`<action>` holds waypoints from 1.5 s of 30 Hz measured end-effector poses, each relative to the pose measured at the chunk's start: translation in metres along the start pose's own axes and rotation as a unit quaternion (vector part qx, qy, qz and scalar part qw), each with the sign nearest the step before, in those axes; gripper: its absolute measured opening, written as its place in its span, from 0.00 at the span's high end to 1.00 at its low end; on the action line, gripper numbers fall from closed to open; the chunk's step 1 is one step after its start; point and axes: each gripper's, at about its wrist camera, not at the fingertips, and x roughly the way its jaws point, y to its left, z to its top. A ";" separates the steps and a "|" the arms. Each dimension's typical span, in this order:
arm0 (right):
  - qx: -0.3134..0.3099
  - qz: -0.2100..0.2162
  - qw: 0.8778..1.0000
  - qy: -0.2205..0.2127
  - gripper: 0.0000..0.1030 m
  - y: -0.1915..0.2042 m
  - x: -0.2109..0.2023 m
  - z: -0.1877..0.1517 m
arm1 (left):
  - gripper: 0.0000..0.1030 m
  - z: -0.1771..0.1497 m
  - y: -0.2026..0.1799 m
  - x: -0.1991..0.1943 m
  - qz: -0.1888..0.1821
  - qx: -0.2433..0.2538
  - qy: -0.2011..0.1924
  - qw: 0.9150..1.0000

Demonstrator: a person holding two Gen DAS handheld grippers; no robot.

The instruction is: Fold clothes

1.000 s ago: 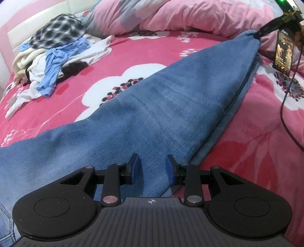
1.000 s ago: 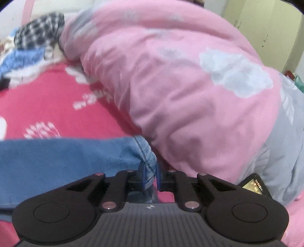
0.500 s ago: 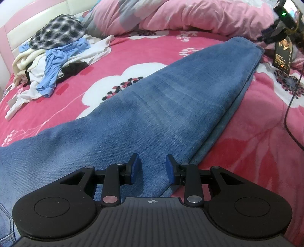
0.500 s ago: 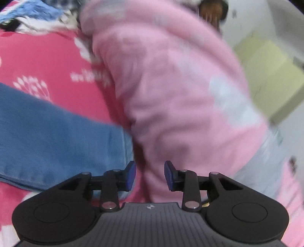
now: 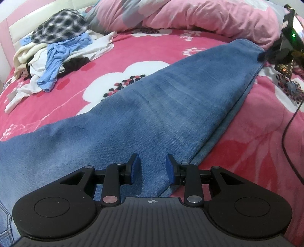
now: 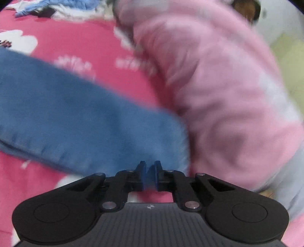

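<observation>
Blue jeans point(image 5: 171, 106) lying folded lengthwise across a pink floral bedspread point(image 5: 121, 51). Left gripper point(image 5: 151, 169) spread wide above the denim, holding nothing. Right gripper point(image 6: 150, 175) nearly closed at the leg end; grip on denim unclear through blur.

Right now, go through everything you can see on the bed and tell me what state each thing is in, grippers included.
jeans: folded lengthwise, legs stacked, lying flat on the bed.
left gripper: open, empty, over the jeans.
right gripper: nearly shut at the jeans' hem end; grip unclear through blur.
clothes pile: unfolded, heaped near the headboard.
pink duvet: bunched up.
phone: screen lit.
</observation>
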 end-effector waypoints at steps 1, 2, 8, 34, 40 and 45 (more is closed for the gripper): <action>-0.003 -0.001 1.000 -0.017 0.91 -0.002 -0.004 0.008 | 0.70 0.000 0.000 0.000 0.000 -0.002 0.000 1.000; 0.000 0.010 1.000 -0.029 0.91 -0.004 -0.005 0.016 | 0.70 0.000 0.001 0.001 -0.001 -0.004 0.001 1.000; -0.014 0.067 0.996 -0.055 0.92 -0.005 0.026 0.051 | 0.70 0.004 0.001 0.000 -0.003 0.001 0.010 1.000; 0.041 0.110 0.993 -0.023 0.91 -0.024 0.117 0.033 | 0.69 0.022 0.017 0.016 -0.032 -0.005 0.025 0.999; 0.050 0.027 0.997 -0.045 0.98 -0.025 0.104 0.036 | 0.68 0.022 0.014 0.016 -0.023 -0.008 0.026 0.999; 0.053 0.046 0.997 -0.034 0.96 -0.027 0.106 0.020 | 0.68 0.021 0.014 0.016 -0.020 -0.008 0.023 1.000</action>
